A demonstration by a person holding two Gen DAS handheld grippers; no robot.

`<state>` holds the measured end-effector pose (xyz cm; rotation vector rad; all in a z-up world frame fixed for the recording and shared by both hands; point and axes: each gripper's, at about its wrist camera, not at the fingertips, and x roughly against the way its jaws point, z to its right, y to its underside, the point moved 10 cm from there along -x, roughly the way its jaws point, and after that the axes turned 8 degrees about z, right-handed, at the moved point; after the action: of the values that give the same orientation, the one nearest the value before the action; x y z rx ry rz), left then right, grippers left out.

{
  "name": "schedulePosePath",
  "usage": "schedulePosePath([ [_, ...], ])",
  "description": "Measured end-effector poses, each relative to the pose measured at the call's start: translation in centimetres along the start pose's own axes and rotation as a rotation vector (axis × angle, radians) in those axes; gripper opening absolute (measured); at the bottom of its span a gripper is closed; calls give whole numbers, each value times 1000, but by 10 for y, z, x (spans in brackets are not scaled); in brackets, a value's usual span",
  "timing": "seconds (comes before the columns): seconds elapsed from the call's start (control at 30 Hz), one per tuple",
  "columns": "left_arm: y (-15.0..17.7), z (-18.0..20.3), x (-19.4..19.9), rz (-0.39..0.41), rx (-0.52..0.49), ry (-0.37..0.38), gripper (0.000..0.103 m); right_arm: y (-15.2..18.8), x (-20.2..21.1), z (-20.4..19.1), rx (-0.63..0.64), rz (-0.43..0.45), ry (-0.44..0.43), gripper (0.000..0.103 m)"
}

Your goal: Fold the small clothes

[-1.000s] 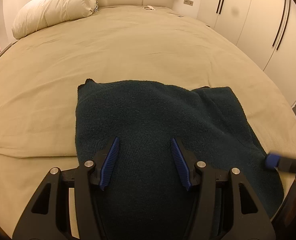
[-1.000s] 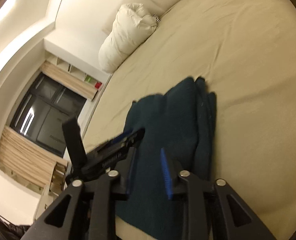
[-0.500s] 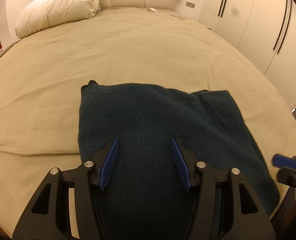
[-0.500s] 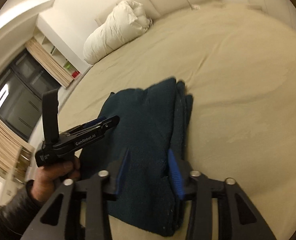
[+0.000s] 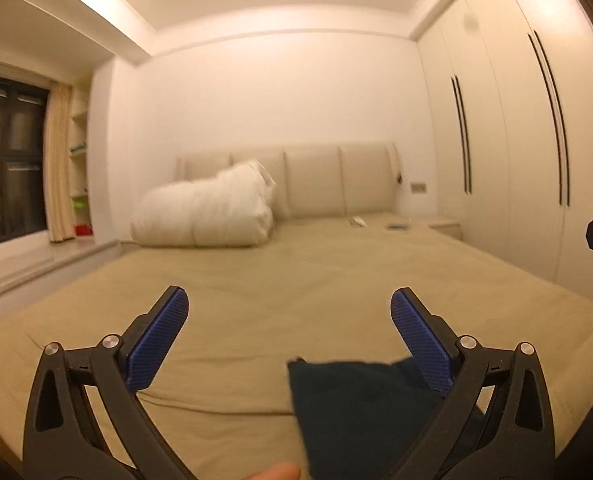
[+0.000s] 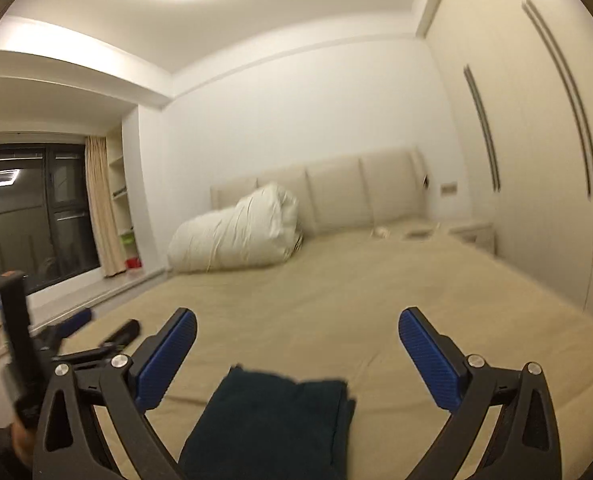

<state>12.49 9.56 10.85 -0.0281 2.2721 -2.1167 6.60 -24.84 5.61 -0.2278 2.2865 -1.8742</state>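
Dark teal garment (image 6: 272, 420) lies folded flat at the bed's (image 6: 336, 300) near edge. Left gripper (image 5: 288, 336) and right gripper (image 6: 296, 348) both opening wide, nothing between. Fold looks done; more clothes unseen.

Left black two-finger gripper with blue ribbed pads (image 5: 288, 308): jaws opening, spread wide across the lower frame, nothing between them, pointing roughly level. Right black two-finger gripper with blue ribbed pads (image 6: 296, 330): same, jaws opening, empty. Fingertip (image 5: 276, 472) at bottom edge of left view.
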Motion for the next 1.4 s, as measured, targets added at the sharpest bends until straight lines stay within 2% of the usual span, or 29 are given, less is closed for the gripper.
schedulePosePath([
  [0.13,-26,-10,22,-1,24,12,103,-33,13,-7,-9,50,23,103],
  [0.2,-30,-15,30,-28,20,-5,103,-46,19,-13,-13,53,-1,103],
  [0.27,-26,-18,37,-64,13,-22,103,-53,24,-16,-1,49,-7,103],
  [0.37,-10,-18,36,-132,23,-9,103,-44,24,-14,-1,14,-9,103],
  [0.5,46,-13,20,-352,30,-4,103,14,-7,7,-16,-149,41,103],
  [0.6,96,-5,14,-535,87,21,103,57,-22,20,-27,-294,111,103],
  [0.67,132,2,12,-658,116,38,103,83,-28,35,-52,-358,147,103],
  [0.73,163,6,14,-745,114,28,103,111,-32,47,-81,-447,191,103],
  [0.8,180,9,17,-787,106,25,103,139,-34,55,-96,-534,218,103],
  [0.87,192,15,21,-814,103,34,103,163,-35,59,-98,-610,232,103],
  [1.0,202,17,12,-827,88,45,103,185,-31,52,-78,-680,224,103],
  [1.4,198,1,-4,-814,71,14,103,176,-23,40,-39,-689,210,103],
])
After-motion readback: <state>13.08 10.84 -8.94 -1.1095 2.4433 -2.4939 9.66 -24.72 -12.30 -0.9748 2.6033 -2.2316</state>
